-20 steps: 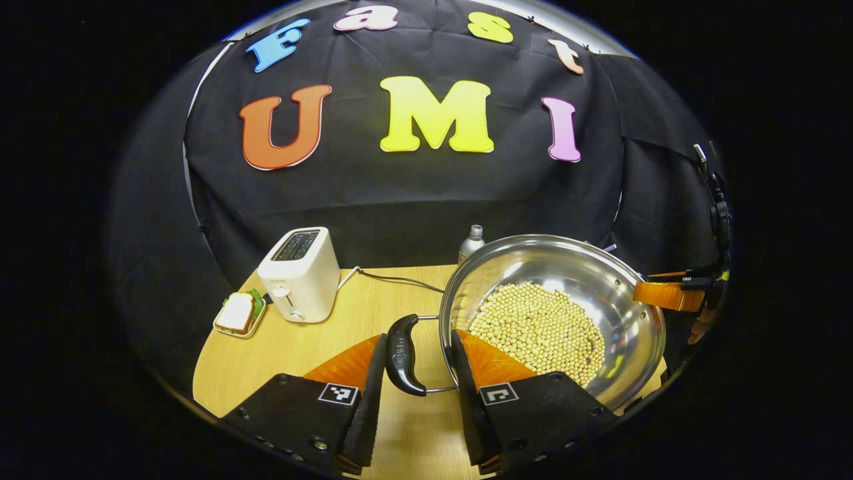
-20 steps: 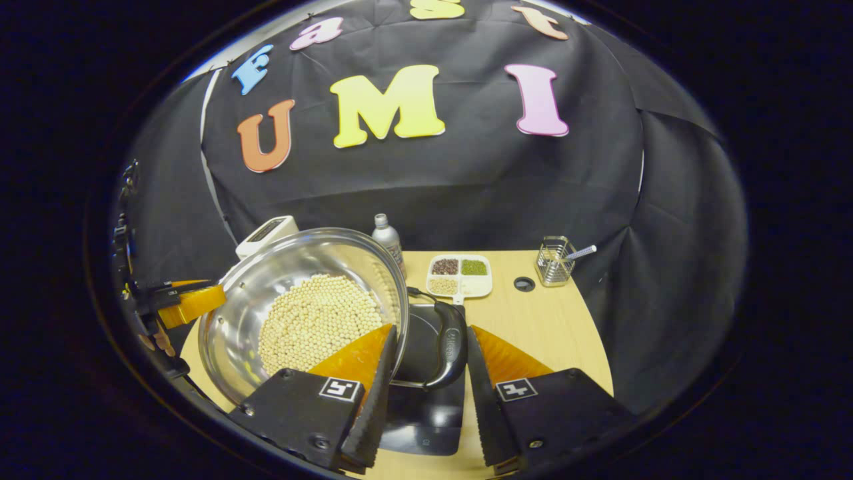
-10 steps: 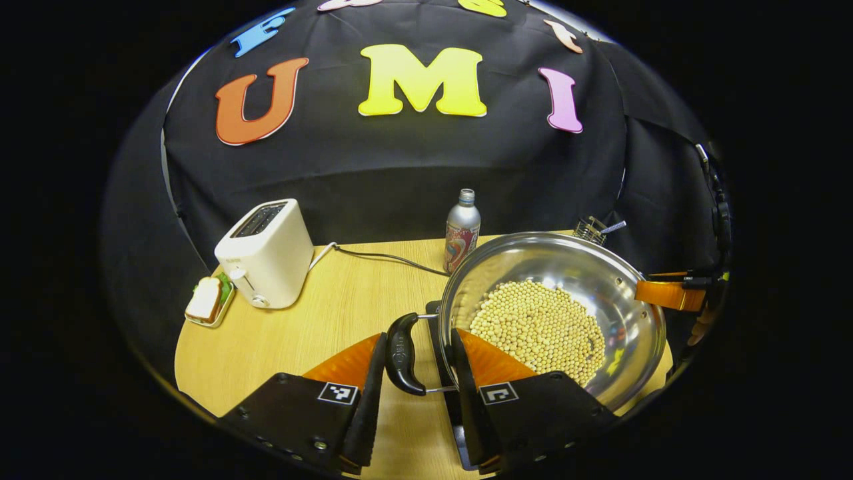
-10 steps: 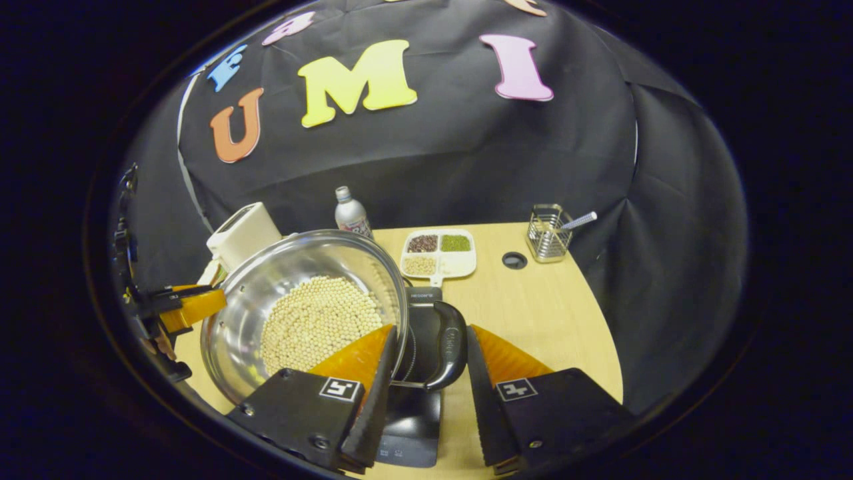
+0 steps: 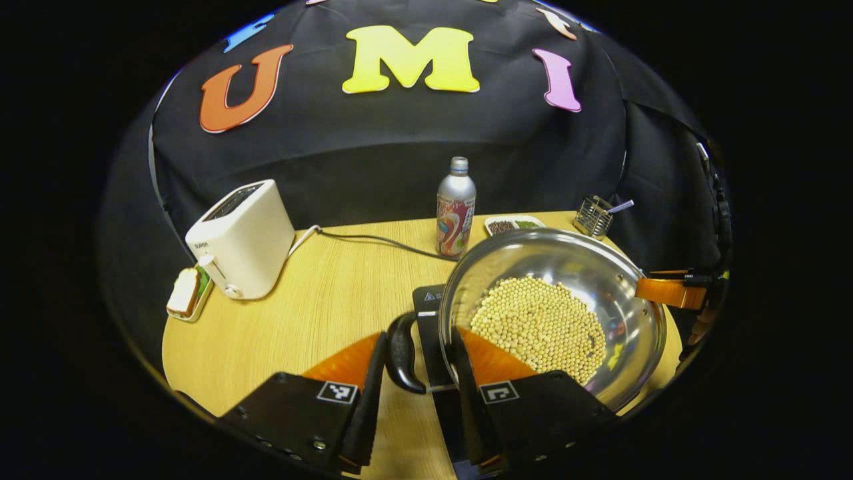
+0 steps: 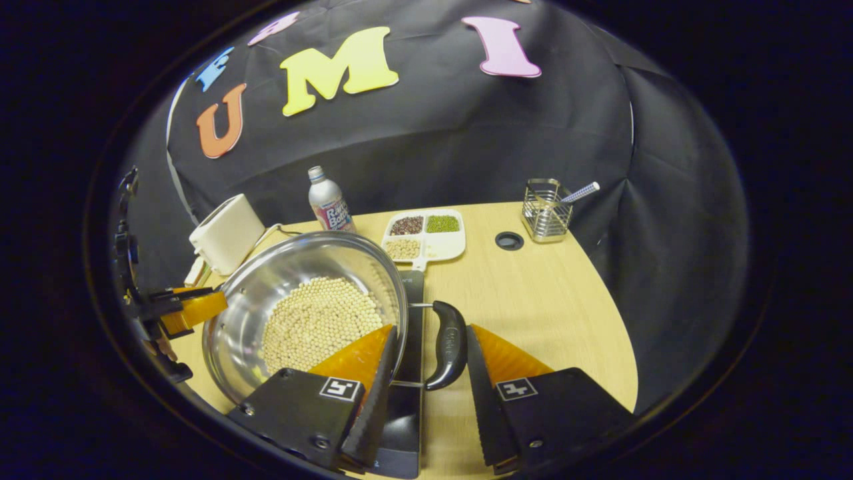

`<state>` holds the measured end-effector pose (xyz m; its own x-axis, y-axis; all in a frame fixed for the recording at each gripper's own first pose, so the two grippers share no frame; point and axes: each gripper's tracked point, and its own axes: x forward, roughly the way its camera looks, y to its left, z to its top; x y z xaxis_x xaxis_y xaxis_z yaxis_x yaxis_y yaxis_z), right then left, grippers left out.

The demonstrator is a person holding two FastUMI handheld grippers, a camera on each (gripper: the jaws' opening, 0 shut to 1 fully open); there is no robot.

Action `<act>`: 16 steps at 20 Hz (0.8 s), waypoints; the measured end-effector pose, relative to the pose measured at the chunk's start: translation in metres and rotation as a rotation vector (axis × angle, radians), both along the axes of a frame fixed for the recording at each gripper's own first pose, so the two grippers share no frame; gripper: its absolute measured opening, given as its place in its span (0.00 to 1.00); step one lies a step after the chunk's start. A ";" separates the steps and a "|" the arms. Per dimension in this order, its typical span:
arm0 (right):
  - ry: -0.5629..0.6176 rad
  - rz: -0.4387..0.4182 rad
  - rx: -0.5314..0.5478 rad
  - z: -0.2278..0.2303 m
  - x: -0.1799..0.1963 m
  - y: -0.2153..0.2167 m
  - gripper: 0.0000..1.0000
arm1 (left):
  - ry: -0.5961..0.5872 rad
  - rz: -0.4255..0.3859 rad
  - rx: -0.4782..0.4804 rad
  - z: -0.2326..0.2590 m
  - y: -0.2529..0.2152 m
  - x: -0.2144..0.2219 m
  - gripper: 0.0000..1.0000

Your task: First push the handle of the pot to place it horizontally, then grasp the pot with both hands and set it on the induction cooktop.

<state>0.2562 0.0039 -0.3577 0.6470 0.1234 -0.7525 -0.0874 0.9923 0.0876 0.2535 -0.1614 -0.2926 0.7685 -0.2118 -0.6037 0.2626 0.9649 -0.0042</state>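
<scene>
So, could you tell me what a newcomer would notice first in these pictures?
Most striking is the shiny steel pot heaped with pale beans, near the table's front edge over a dark cooktop. Each gripper's jaws straddle one of its black side handles. Behind, a white toaster stands at the left and a bottle stands mid-table.

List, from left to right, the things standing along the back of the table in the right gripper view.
Toaster → bottle → divided tray of beans → round hole in the table → wire holder.
</scene>
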 end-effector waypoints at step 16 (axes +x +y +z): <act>-0.234 0.022 -0.035 0.009 0.000 -0.003 0.68 | -0.083 0.035 -0.117 0.004 0.014 -0.011 0.62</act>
